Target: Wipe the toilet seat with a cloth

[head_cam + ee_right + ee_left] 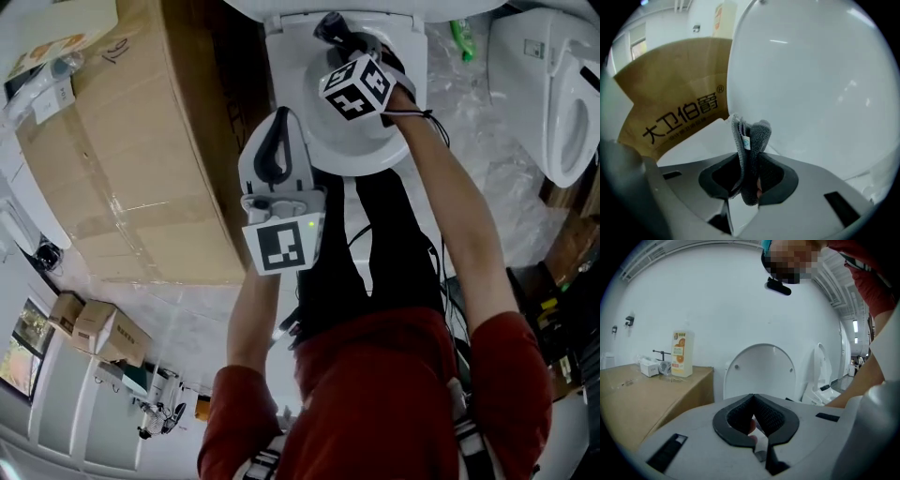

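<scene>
The big cardboard box (141,141) left of the toilet bears black characters, 大卫伯爵, with a ® mark; the smaller line under them I cannot read. Just beside it stands the white toilet (361,155), its lid (811,84) raised and filling the view ahead of my right claw (749,157). A second toilet (553,94) sits off to the right. My right claw is clamped on the folded grey cloth (757,133), which sticks up between the jaws, over the seat and near the lid. My left claw (753,399) is closed on nothing, at the seat's front left, well apart from the cloth. An orange-printed carton (682,354) stands on the box. The cloth's white tag (746,143) is too small to read.
</scene>
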A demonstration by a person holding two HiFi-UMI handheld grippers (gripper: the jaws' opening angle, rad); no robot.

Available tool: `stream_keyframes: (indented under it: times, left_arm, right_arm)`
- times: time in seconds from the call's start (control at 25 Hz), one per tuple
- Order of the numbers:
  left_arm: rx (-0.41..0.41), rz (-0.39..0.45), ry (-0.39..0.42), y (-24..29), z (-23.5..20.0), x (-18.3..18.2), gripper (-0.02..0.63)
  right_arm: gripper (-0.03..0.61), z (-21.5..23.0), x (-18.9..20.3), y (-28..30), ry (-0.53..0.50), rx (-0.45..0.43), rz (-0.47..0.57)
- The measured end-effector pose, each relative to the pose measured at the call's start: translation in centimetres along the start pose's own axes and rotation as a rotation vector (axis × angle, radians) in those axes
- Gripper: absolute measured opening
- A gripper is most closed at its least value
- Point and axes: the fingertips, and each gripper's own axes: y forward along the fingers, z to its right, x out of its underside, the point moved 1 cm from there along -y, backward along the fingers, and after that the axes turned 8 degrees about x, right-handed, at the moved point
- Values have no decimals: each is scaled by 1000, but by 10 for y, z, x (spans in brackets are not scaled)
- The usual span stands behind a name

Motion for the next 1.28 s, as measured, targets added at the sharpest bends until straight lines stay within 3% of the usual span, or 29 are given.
stream_keyframes:
  times: [0.24, 0.56, 0.88, 1.28]
  left_arm:
    - [18, 53, 44, -4, 22, -62, 12]
    - [31, 117, 52, -30, 57, -175, 12]
    - [60, 185, 119, -71, 92, -291, 12]
    - [70, 369, 201, -116, 112, -386, 12]
  right_arm:
    - [94, 28, -6, -120, 333, -37, 86]
    - [94, 91, -47, -312, 575, -1, 291]
    - [94, 160, -86, -463, 619, 104, 551]
    - [94, 224, -125, -590, 550, 355, 930]
